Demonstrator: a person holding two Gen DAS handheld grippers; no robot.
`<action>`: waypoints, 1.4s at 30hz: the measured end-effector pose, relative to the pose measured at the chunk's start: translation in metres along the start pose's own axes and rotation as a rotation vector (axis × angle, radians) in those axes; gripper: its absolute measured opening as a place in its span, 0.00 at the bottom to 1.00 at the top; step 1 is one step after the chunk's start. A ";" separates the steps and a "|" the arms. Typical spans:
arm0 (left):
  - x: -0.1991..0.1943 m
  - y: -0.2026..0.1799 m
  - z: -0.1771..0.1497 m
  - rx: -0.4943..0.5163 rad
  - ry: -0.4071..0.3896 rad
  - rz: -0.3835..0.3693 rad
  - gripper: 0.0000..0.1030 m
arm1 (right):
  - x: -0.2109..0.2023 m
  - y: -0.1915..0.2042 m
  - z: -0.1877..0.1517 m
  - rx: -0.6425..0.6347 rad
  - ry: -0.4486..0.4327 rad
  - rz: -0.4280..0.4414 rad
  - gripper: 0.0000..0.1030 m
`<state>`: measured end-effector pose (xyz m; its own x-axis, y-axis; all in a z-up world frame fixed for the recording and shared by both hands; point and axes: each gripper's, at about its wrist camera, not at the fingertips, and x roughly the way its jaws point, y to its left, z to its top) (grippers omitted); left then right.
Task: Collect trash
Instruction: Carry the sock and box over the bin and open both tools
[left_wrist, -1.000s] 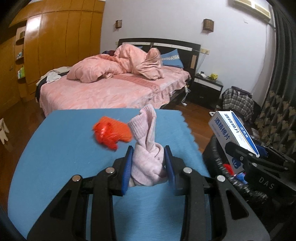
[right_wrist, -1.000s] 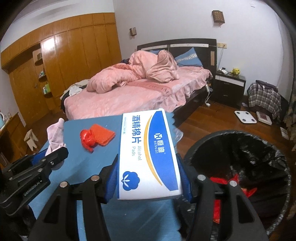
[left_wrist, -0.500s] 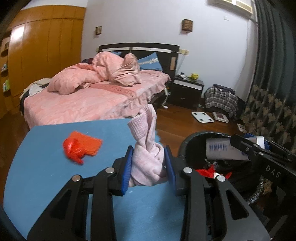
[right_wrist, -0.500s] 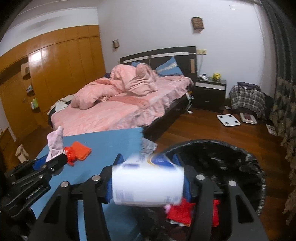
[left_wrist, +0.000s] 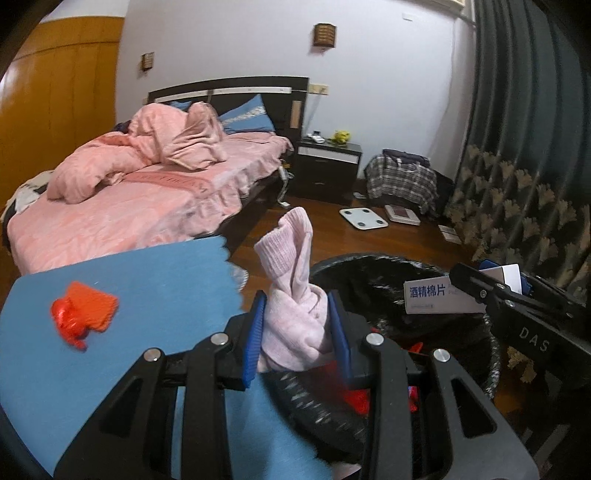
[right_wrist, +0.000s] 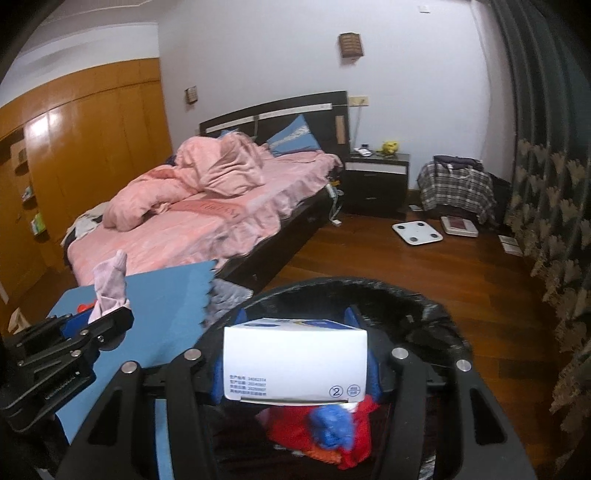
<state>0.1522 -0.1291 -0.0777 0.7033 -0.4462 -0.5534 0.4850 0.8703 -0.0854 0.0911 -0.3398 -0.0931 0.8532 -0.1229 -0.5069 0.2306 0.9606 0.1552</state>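
Observation:
My left gripper is shut on a knotted pink sock, held at the rim of the black-lined trash bin. My right gripper is shut on a white and blue box of alcohol pads, held over the open bin, above red and blue trash inside. The box also shows in the left wrist view. The pink sock and left gripper show at the left in the right wrist view. A red-orange crumpled item lies on the blue table mat.
A bed with pink bedding stands behind the table. A dark nightstand, a plaid bag, a white scale on the wood floor and a patterned curtain lie to the right.
Both grippers have swung right from the table toward the bin. The box has tipped end-on over the bin opening. The sock has moved to the bin's rim.

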 end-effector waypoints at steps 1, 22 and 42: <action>0.004 -0.006 0.001 0.010 -0.001 -0.008 0.31 | 0.000 -0.005 0.001 0.004 -0.001 -0.006 0.53; 0.047 -0.057 0.003 0.057 0.041 -0.115 0.62 | 0.008 -0.063 0.007 0.056 -0.002 -0.087 0.66; 0.001 0.034 -0.015 -0.039 -0.003 0.070 0.88 | 0.002 -0.011 -0.001 0.017 -0.012 -0.045 0.94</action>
<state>0.1616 -0.0971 -0.0937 0.7367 -0.3843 -0.5563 0.4136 0.9070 -0.0789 0.0895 -0.3502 -0.0961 0.8471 -0.1690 -0.5038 0.2766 0.9497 0.1465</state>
